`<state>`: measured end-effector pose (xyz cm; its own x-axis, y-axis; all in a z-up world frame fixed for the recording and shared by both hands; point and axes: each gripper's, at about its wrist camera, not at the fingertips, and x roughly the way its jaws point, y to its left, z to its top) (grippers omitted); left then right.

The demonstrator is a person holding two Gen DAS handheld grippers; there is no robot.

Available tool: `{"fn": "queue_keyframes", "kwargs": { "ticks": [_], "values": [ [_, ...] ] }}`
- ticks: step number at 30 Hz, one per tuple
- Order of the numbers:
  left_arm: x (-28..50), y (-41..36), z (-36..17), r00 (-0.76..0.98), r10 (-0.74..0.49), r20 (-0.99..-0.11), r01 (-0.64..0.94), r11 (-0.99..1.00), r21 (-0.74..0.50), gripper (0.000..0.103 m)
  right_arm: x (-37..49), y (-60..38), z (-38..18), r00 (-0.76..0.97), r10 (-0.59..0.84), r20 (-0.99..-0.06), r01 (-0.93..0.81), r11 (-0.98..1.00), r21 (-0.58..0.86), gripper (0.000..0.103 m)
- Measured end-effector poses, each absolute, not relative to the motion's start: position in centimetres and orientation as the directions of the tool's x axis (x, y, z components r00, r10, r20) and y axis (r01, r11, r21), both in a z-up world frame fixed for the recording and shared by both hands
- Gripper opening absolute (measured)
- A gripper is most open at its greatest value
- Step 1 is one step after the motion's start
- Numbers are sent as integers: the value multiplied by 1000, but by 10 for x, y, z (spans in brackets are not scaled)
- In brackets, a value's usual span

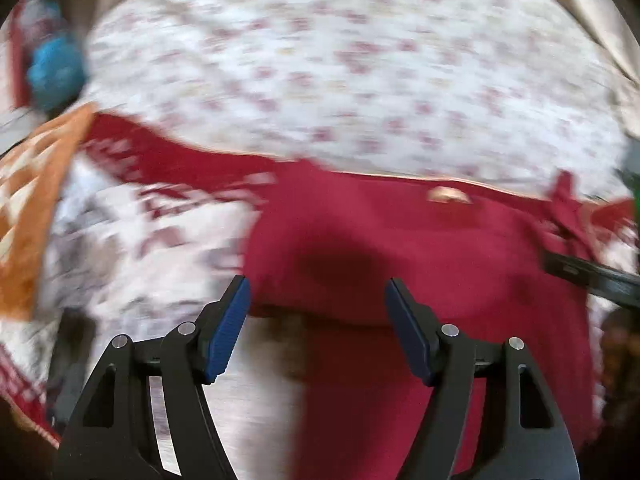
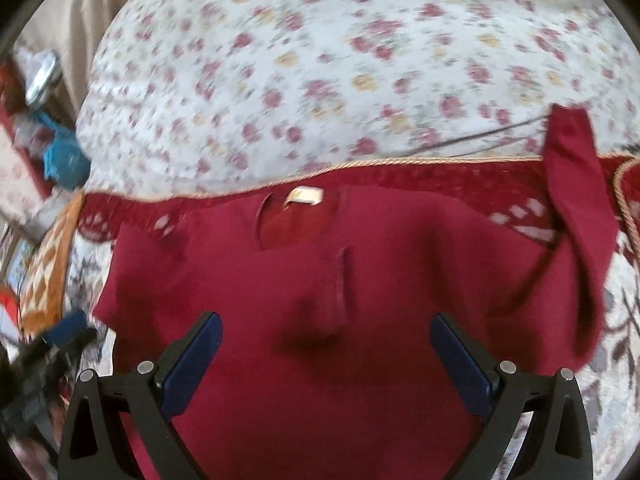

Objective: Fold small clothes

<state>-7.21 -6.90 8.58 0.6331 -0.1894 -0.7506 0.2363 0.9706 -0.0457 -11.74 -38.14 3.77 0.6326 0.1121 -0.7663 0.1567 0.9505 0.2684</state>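
A dark red long-sleeved top (image 2: 380, 380) lies flat on a patterned rug, its cream neck label (image 2: 305, 196) at the far side. One sleeve (image 2: 338, 292) is folded in across the chest. The other sleeve (image 2: 576, 184) stretches out to the far right. My right gripper (image 2: 326, 317) hangs open above the middle of the top with nothing between its pads. My left gripper (image 1: 317, 282) is open and empty over the top (image 1: 400, 240) near its left edge. The picture there is smeared. A blurred bit of the left gripper (image 2: 64, 332) shows at the right wrist view's lower left.
The red and white rug (image 2: 624, 320) has a corded edge (image 2: 360, 164). Beyond it spreads a white floral cover (image 2: 320, 60). An orange patterned cloth (image 1: 28, 216) lies at the left, with a blue object (image 1: 56, 68) and clutter behind it.
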Motion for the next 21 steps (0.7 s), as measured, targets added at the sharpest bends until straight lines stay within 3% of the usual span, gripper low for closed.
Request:
{"fn": "queue_keyframes", "kwargs": {
  "ticks": [5,7,9,11,12,13,14,15,21],
  "values": [
    [-52,-32,57,567,-159,-808,117,987,-112,70,-108,-377,31,626,34,-779,165,971,175,103],
    [-48,-34,55,563,-162,-811,113,986,-119,70,-97,-375,23,617,23,-786,139,981,138,98],
    [-50,-35,56,574,-155,-804,121,987,-104,70,-84,-374,13,598,9,-801,122,987,102,84],
    [-50,-35,55,584,-134,-801,123,989,-76,70,-67,-370,0,568,-11,-823,113,992,65,51],
    [-48,-38,53,582,-129,-803,124,990,-70,70,-60,-369,-7,562,-3,-827,108,992,70,49],
    [-44,-40,52,579,-127,-805,122,990,-69,70,-59,-369,-6,590,-7,-808,115,990,75,37],
    [-43,-39,51,577,-127,-807,116,991,-73,70,-59,-367,-3,608,-24,-793,113,992,57,13],
    [-42,-37,51,578,-128,-806,109,991,-80,70,-59,-365,0,612,-36,-790,106,994,37,6],
    [-44,-33,58,610,-135,-781,101,991,-92,70,-84,-386,38,666,-51,-744,118,992,37,5]
  ]
}}
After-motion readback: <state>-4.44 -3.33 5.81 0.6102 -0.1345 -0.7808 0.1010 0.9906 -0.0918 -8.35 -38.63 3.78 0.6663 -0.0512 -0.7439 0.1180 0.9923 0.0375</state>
